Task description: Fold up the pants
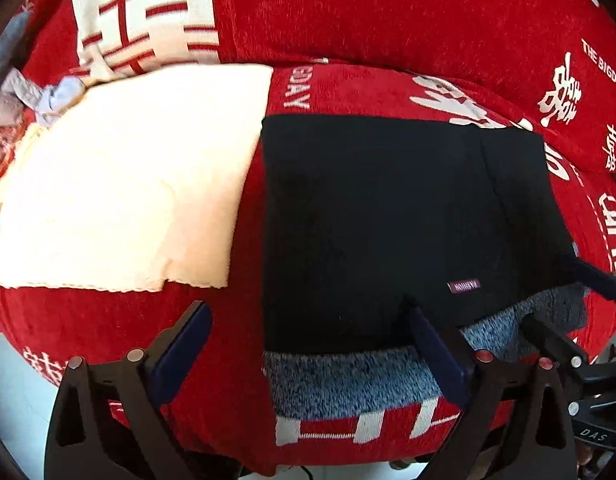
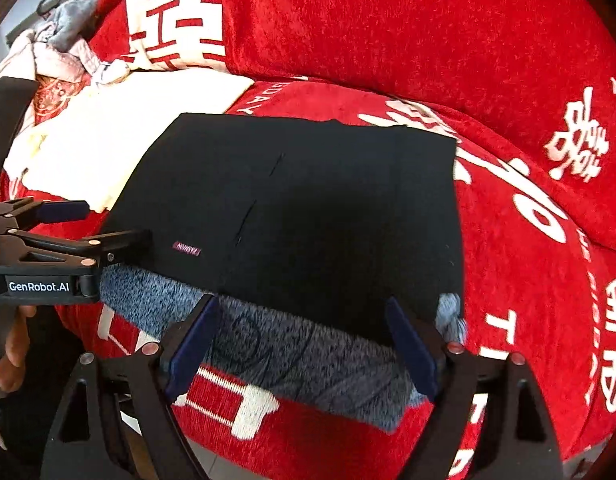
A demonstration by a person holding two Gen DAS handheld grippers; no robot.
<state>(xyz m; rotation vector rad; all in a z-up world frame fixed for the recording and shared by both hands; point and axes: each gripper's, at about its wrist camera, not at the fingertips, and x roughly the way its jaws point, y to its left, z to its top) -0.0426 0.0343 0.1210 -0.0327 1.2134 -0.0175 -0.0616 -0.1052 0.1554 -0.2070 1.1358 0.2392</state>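
Pants [image 1: 387, 220] lie folded into a flat black block on the red sofa [image 1: 347, 20], just beside a cream cloth [image 1: 128, 180]; a grey fleecy edge shows at the near side. Left tongs [image 1: 308, 344] and right tongs [image 2: 304, 340] both apart, nothing clamped, hovering over that near edge. Looks like release after a fold. For the next fold: pinch both near corners evenly, lift together, keep edges aligned. Long axis looks side to side, near edge facing the tongs.
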